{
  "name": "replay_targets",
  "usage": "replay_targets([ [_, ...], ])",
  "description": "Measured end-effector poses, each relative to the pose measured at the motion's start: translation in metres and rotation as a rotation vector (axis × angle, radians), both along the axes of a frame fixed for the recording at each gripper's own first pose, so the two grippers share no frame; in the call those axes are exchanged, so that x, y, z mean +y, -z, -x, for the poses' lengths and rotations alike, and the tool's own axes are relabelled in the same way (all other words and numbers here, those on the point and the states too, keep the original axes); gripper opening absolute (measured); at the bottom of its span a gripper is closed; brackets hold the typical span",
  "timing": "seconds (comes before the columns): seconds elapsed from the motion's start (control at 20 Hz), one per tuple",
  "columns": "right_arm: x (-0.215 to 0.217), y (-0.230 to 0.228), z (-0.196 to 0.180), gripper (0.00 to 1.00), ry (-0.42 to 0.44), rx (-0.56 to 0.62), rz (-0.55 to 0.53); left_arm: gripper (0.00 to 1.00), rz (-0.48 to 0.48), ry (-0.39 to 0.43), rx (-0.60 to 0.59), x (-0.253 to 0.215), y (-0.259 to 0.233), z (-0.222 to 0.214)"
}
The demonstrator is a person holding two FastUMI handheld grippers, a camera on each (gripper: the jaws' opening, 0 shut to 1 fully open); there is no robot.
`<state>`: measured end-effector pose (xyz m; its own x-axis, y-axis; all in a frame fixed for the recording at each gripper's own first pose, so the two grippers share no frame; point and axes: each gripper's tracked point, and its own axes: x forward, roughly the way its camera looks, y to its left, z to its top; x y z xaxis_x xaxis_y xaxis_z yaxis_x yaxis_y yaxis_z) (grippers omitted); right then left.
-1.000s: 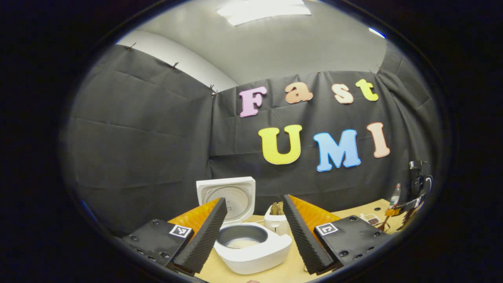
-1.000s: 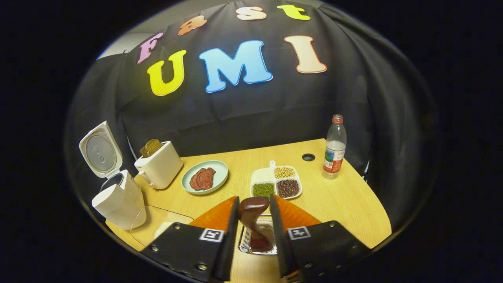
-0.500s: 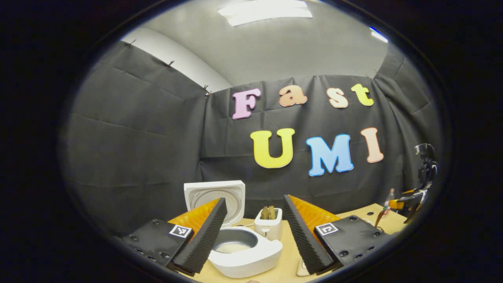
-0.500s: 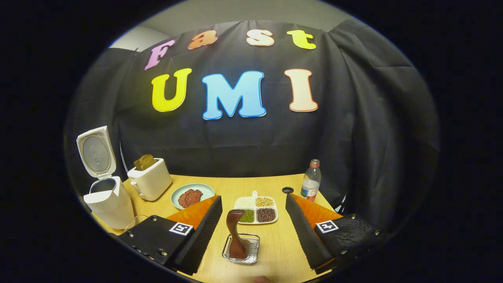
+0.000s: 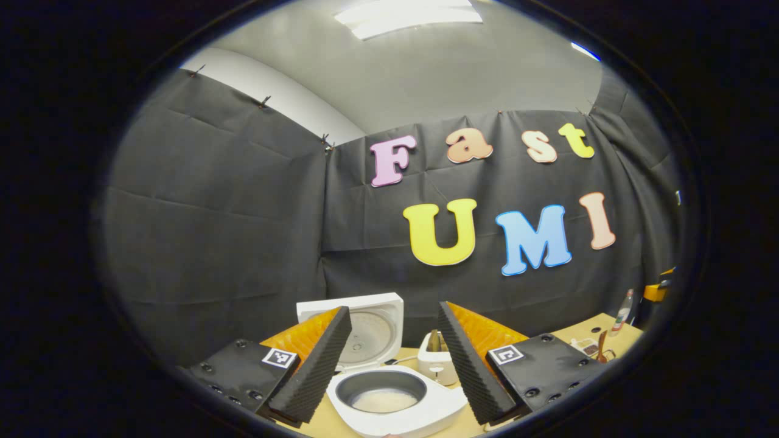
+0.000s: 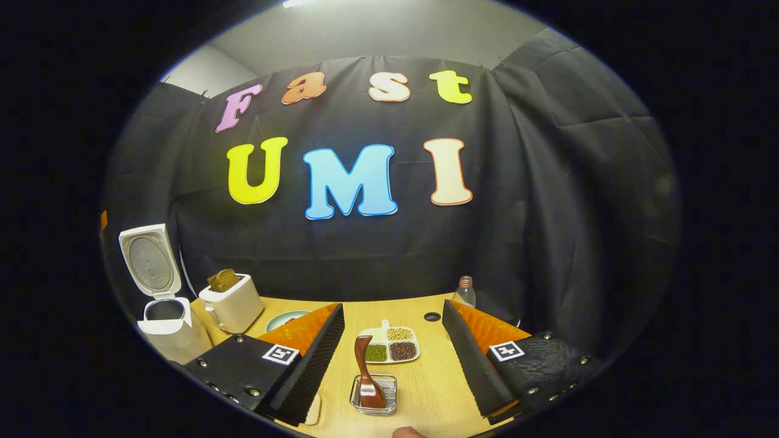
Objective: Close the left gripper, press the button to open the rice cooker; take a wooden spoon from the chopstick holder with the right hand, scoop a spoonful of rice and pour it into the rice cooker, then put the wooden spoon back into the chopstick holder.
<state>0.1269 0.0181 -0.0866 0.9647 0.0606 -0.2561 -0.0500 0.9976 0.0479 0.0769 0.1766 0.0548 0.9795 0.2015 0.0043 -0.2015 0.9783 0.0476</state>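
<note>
The white rice cooker (image 5: 401, 407) stands with its lid (image 5: 371, 328) raised, and rice lies in the bottom of its grey pot (image 5: 383, 398). My left gripper (image 5: 394, 322) hangs open just above and in front of it. In the right gripper view the cooker (image 6: 164, 325) sits at the far left. The dark wooden spoon (image 6: 365, 371) stands in the small wire chopstick holder (image 6: 374, 395) on the wooden table (image 6: 426, 395). My right gripper (image 6: 392, 316) is open above the holder, apart from the spoon.
A white toaster (image 6: 231, 301) with bread stands beside the cooker. A green plate (image 6: 283, 319), a divided dish of beans (image 6: 389, 350) and a water bottle (image 6: 465, 292) lie farther back. A round hole (image 6: 432, 316) is in the tabletop.
My right gripper has opened off the spoon, left it standing in the holder, and drawn up and back. The left gripper has shifted slightly over the open cooker.
</note>
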Motion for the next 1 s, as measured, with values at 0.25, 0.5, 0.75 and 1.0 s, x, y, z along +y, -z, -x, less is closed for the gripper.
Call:
replay_targets([
  [0.25,-0.009,0.000,0.019,0.98,0.055,0.001,0.019,0.97,0.008,-0.036,0.009,0.044,-0.006,-0.042],
  [0.5,-0.020,0.001,0.039,0.98,0.125,0.002,0.020,0.98,0.034,-0.052,0.027,0.081,-0.007,-0.090],
  [0.75,-0.026,0.003,0.057,0.98,0.187,0.005,0.030,0.99,0.046,-0.055,0.047,0.109,-0.004,-0.139],
  [1.0,-0.034,0.009,0.076,0.98,0.244,0.015,0.041,1.00,0.021,-0.078,0.080,0.137,0.007,-0.190],
])
